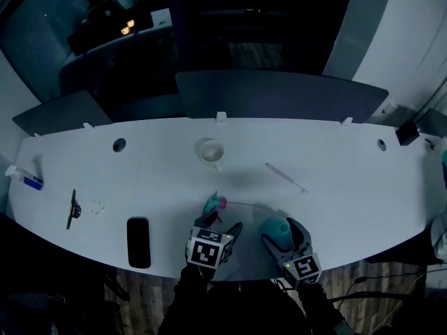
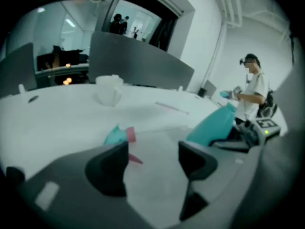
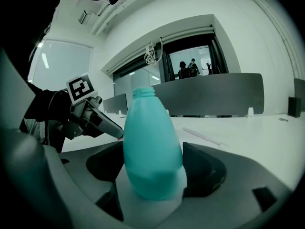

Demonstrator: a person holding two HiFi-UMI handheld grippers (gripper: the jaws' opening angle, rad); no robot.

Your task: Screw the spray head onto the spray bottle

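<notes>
The base of the spray bottle (image 3: 151, 142) is hidden between the jaws of the right hand-held gripper (image 3: 152, 168), by which its smooth, rounded teal body is pinched at the near edge of the surface (image 1: 314, 152). Beside it, the left hand-held gripper (image 2: 151, 163) is held spread and empty. Just beyond, the teal-and-pink spray head (image 2: 119, 135) is seen lying on bare white surface, partly covered by the left jaw.

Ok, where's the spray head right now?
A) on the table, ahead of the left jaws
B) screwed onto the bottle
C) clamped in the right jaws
A: the spray head lies on the table just beyond the left gripper, whose jaws stand apart and empty; the bottle has a bare neck.
</notes>
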